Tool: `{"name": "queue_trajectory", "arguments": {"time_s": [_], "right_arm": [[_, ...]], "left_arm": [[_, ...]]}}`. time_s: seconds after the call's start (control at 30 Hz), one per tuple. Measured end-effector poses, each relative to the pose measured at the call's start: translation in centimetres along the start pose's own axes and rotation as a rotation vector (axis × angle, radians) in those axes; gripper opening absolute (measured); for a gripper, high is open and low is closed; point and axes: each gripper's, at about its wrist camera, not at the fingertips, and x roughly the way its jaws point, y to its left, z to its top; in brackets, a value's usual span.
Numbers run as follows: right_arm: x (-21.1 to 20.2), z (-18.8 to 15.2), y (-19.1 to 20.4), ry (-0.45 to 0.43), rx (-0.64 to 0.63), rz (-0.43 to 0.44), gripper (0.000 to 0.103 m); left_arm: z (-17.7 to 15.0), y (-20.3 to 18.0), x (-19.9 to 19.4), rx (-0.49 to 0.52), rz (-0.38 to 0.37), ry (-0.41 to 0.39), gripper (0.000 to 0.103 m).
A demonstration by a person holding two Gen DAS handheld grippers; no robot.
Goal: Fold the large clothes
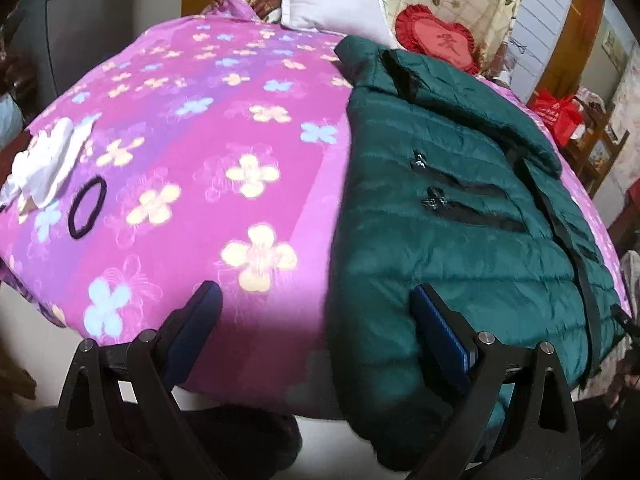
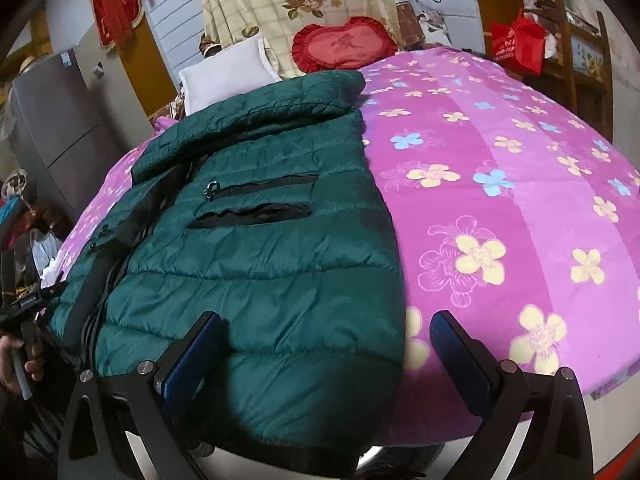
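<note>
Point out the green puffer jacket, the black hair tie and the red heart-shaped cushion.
green puffer jacket [image 2: 256, 264], right wrist view, quilted front panel below the pockets.
black hair tie [image 1: 87, 207], left wrist view, right side of the loop.
red heart-shaped cushion [image 2: 344, 46], right wrist view, centre of its face.

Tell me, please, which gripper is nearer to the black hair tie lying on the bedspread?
Left. The left gripper hovers open beside the green jacket, the hair tie on its far left. The right gripper sits beyond the jacket.
</note>
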Motion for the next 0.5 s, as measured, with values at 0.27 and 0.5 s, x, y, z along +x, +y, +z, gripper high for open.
{"name": "queue_trajectory", "arguments": {"time_s": [0.27, 0.5], "right_arm": [[-0.2, 0.2, 0.6, 0.036, 0.005, 0.128, 0.103], [0.3, 0.0, 1.3, 0.046, -0.012, 0.189, 0.103]], "left_arm": [[-1.0, -2.1, -0.7, 0.077, -0.312, 0.054, 0.096], [-0.2, -4.1, 0.1, 0.13, -0.306, 0.077, 0.102]]}}
